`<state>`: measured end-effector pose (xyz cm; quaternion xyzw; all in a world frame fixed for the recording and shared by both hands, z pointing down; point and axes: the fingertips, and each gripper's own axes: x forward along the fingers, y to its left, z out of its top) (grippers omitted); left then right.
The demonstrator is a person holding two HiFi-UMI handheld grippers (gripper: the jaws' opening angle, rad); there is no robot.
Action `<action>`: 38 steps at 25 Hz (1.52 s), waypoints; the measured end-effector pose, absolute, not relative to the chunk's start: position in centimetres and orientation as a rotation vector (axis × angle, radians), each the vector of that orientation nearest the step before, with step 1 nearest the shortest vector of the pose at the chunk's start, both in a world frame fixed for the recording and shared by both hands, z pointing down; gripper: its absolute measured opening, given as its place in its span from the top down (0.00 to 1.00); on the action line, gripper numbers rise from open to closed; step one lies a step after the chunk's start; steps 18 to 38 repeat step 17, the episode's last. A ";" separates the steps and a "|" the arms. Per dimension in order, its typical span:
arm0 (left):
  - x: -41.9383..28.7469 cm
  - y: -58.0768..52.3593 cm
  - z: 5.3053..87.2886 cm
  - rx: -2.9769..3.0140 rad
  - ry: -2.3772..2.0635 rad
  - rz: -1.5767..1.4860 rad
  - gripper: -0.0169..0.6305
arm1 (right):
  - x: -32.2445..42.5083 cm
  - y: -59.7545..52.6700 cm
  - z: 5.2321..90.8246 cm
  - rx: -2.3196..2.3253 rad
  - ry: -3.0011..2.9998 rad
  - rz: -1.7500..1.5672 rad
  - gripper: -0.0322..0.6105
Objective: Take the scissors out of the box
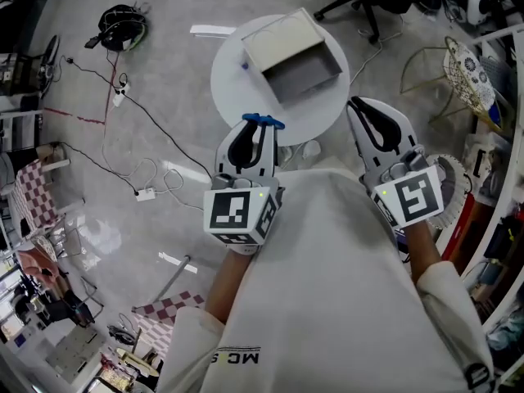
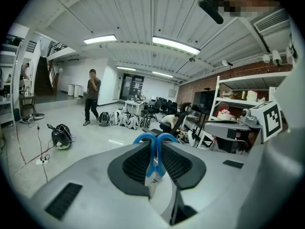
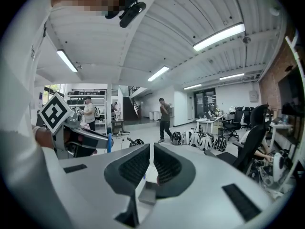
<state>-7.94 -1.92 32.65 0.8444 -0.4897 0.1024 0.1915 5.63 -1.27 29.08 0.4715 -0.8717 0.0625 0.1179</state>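
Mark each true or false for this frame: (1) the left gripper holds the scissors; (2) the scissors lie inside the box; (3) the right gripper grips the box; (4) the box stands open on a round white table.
1. True. The left gripper is clamped on the blue-handled scissors.
2. False. The scissors are in the left gripper, held at the table's near edge; the box shows nothing inside.
3. False. The right gripper has nothing between its jaws and is clear of the box.
4. True. The box stands open on the round white table.

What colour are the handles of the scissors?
Blue; the scissors show best in the left gripper view.
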 end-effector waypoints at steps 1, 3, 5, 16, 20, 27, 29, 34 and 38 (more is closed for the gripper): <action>-7.9 -1.9 32.7 2.373 -1.372 0.287 0.86 | 5.7 -1.3 28.9 1.386 -2.554 0.175 0.84; -7.7 -1.8 32.7 2.378 -1.367 0.287 0.86 | 5.7 -1.5 28.5 1.404 -2.563 0.157 0.84; -7.5 -1.7 32.7 2.381 -1.359 0.289 0.86 | 5.8 -1.5 28.3 1.412 -2.565 0.151 0.84; -6.8 -1.3 32.8 2.395 -1.329 0.300 0.86 | 6.4 -0.5 29.0 1.401 -2.528 0.190 0.84; -6.7 -1.2 32.9 2.396 -1.324 0.301 0.86 | 6.6 -0.3 29.1 1.407 -2.524 0.196 0.84; -6.7 -1.2 32.9 2.396 -1.324 0.301 0.86 | 6.6 -0.3 29.1 1.407 -2.524 0.196 0.84; -6.7 -1.2 32.9 2.396 -1.324 0.301 0.86 | 6.6 -0.3 29.1 1.407 -2.524 0.196 0.84; -6.7 -1.2 32.9 2.396 -1.324 0.301 0.86 | 6.6 -0.3 29.1 1.407 -2.524 0.196 0.84; -6.7 -1.2 32.9 2.396 -1.324 0.301 0.86 | 6.6 -0.3 29.1 1.407 -2.524 0.196 0.84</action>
